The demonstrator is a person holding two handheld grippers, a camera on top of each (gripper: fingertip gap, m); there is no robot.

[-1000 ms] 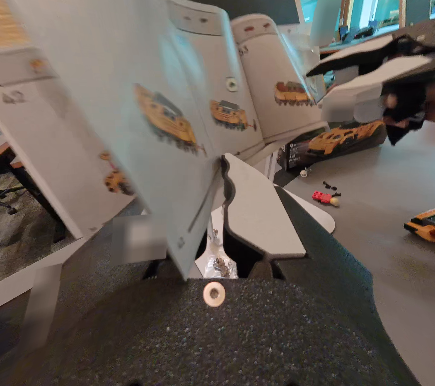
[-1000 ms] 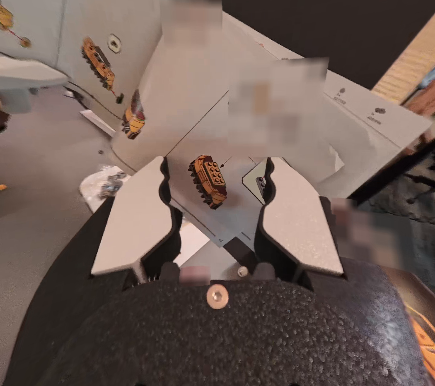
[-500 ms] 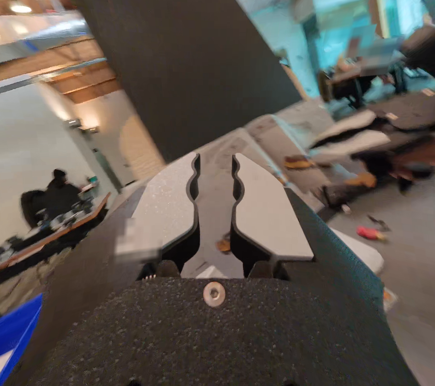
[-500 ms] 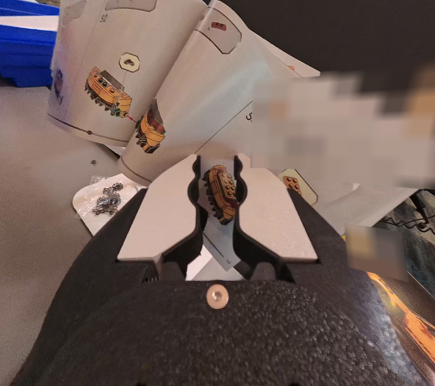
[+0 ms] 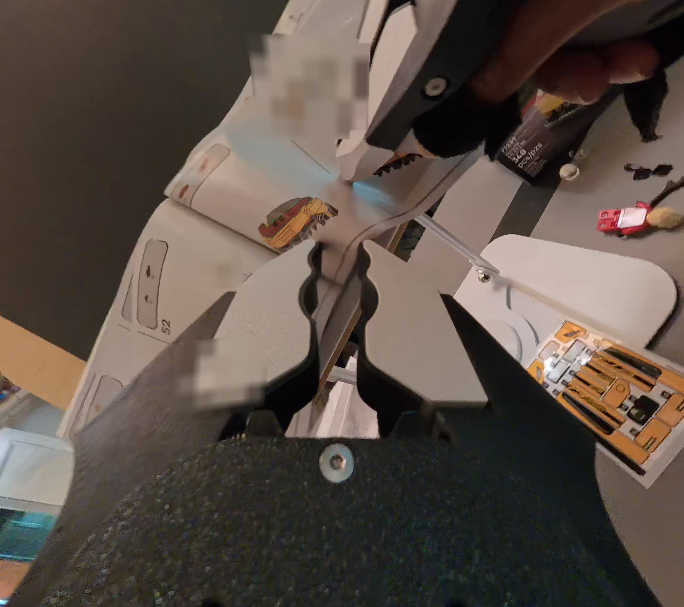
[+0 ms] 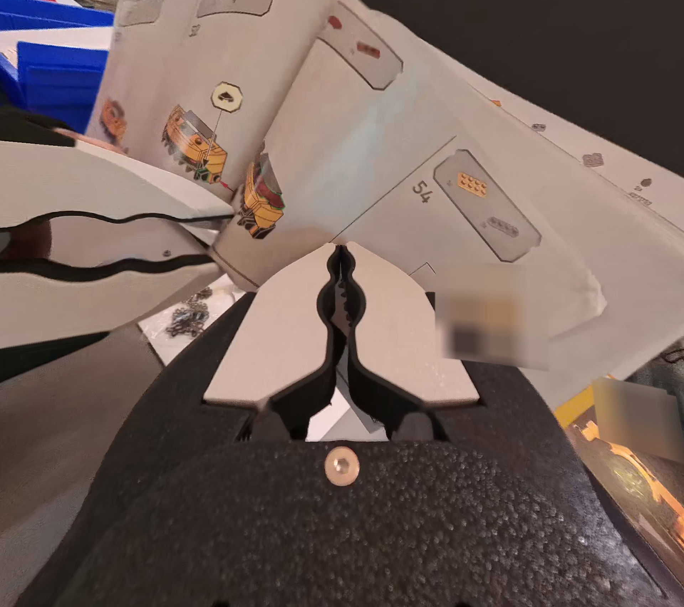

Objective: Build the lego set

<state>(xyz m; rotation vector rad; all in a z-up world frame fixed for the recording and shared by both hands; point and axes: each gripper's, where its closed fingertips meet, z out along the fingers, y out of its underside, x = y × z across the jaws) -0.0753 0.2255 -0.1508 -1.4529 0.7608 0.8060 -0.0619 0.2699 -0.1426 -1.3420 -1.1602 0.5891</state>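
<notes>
The open instruction booklet (image 5: 237, 204) stands propped on a holder; it also shows in the right wrist view (image 6: 333, 130). My right gripper (image 6: 339, 249) is shut, its tips pinching the lower edge of a booklet page. In the left wrist view it comes in from the top right (image 5: 348, 175), held by a hand. My left gripper (image 5: 338, 249) is open by a narrow gap, and the edge of a booklet page runs between its fingers without being clamped. It shows side-on at the left of the right wrist view (image 6: 222, 230).
A sticker sheet (image 5: 599, 400) lies on the white holder base (image 5: 610, 286). A red lego piece (image 5: 625, 219), small black parts (image 5: 647, 169) and the black set box (image 5: 525, 152) lie on the grey table. There are a bag of small parts (image 6: 188, 315), blue bins (image 6: 55, 71) and a black panel (image 5: 111, 108). One gripper's finger ends stand about 5 cm off the other's.
My right gripper has closed from wide open onto the page edge. My left gripper let go of a page, swung up and away, and is back with its fingers around the booklet's lower edge.
</notes>
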